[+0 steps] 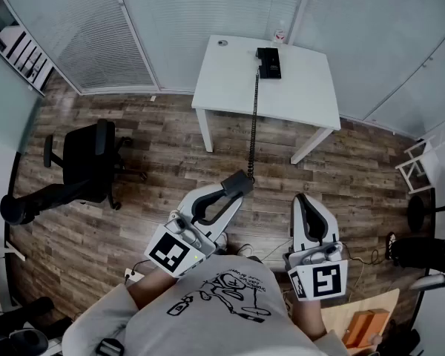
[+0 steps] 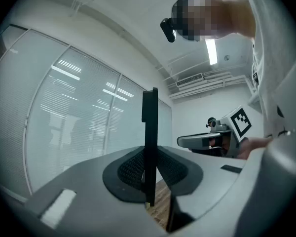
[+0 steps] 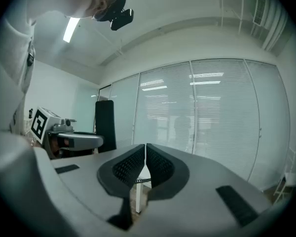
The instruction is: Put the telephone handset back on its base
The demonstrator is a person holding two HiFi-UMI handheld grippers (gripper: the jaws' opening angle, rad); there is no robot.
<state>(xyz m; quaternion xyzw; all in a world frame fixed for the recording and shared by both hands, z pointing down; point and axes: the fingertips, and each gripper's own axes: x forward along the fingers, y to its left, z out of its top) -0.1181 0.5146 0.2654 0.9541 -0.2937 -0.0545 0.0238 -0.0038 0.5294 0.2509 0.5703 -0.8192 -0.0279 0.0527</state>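
- Two grippers are in our hands. The left gripper [image 1: 232,191] is clamped on the telephone handset [image 1: 238,182], which sticks up past its pads as a thin black slab in the left gripper view.
- Our right gripper [image 1: 302,200] is held beside the left one, its jaws pressed together on nothing.
- A coiled cord [image 1: 253,117] runs forward from the handset to the base [image 1: 268,62], well ahead of both grippers on the white table [image 1: 222,87].

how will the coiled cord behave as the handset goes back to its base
The coiled cord looks stretched from base to handset, so it probably tugs back springily. With slack it will likely sag floppy and could snag the table edge.
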